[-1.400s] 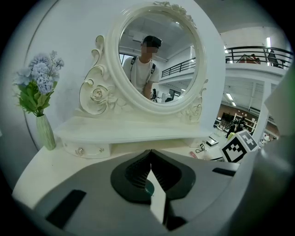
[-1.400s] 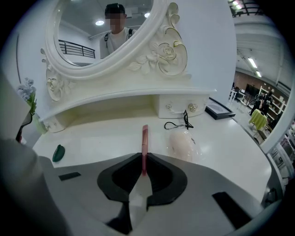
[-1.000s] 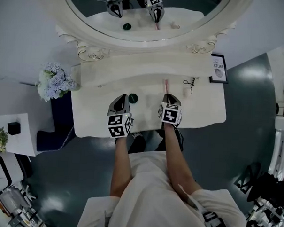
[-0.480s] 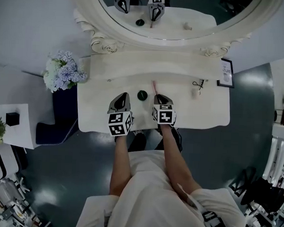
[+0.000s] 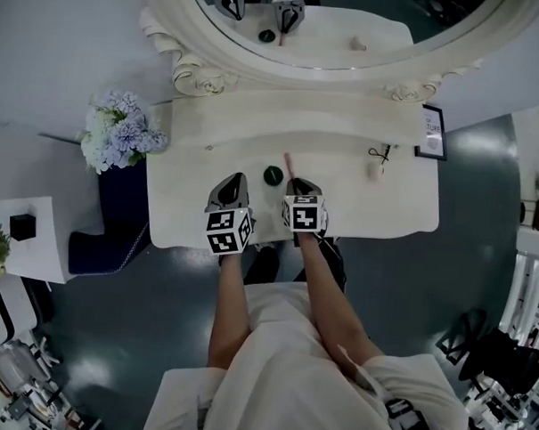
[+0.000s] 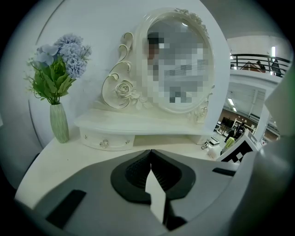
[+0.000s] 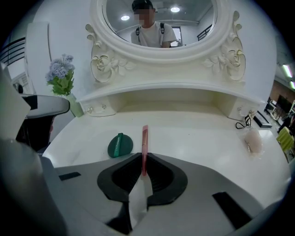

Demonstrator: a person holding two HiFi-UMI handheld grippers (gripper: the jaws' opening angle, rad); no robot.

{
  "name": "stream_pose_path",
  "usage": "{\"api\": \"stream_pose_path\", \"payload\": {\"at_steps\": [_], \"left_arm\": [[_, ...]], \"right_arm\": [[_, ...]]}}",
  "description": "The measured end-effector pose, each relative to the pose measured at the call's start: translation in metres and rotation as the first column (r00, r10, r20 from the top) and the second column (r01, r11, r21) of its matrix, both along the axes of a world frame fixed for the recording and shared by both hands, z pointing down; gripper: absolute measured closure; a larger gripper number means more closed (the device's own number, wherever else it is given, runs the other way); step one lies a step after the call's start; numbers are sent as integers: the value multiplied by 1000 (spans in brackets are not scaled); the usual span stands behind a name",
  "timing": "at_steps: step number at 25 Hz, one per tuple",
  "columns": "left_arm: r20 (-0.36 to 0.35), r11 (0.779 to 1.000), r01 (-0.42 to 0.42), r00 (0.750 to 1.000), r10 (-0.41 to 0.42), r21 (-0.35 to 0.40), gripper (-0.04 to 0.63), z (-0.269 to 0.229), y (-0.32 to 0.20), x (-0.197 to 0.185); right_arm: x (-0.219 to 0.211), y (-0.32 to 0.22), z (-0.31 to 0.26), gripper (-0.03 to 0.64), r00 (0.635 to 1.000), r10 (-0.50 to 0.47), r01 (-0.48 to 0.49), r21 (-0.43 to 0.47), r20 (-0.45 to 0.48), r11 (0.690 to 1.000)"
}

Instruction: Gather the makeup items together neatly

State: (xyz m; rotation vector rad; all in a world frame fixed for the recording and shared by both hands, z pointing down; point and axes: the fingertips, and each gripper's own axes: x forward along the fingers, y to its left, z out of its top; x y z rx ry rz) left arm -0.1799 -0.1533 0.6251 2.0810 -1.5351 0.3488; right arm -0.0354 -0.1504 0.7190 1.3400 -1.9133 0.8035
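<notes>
1. We are holding the right tool (image 7: pixel 143 160) clenched on a slim pink stick (image 7: pixel 144 137). The dark ribbed pads are pinching its near end, and the rest is pointing away from us, above the table (image 5: pixel 185 217).
2. The stick is looking smooth, straight and glossy, with a paler, flattened far tip.
3. A green puff (image 7: pixel 120 145) is lying flat on the table just left of the stick. It is a rounded teardrop shape with a matte surface and a band across its middle.
4. We are holding the left tool (image 6: pixel 150 153) clenched on nothing, its grey jaws meeting at the tips, near and left of the puff.
5. A beige sponge (image 7: pixel 253 140), soft-looking and egg-shaped, is sitting far to the right on the table, well apart from the puff. A thin black wire thing (image 5: pixel 380 154) is lying just beyond it.
6. The table is a cream, glossy dressing table with a curved raised shelf and a small drawer (image 6: pixel 106 140) with crystal-like knobs.
7. An oval mirror (image 5: pixel 258 68) in a carved frame with roses and scrolls is standing at the far side.
8. At the far left, pale blue flowers (image 5: pixel 118 139) are standing in a ribbed green vase (image 6: pixel 59 123).
</notes>
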Motion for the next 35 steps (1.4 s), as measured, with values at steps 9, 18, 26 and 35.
{"api": "stream_pose_path", "payload": {"at_steps": [9,18,26,35], "left_arm": [[4,1000,-14,1000,14,8,580,-4,1,1],[-16,999,-30,999,30,30,580,-20,-8,36],[-19,995,-61,998,63,73,580,-41,-25,103],[44,992,-81,996,77,94,580,-53,-30,156]], "right_arm": [[3,1,-3,518,1000,16,-16,9,-4,1000],[24,-6,-35,514,999,-34,35,56,-18,998],[127,-37,-73,506,997,48,-38,129,-68,991],[226,-37,-73,467,988,134,-123,131,-82,984]]}}
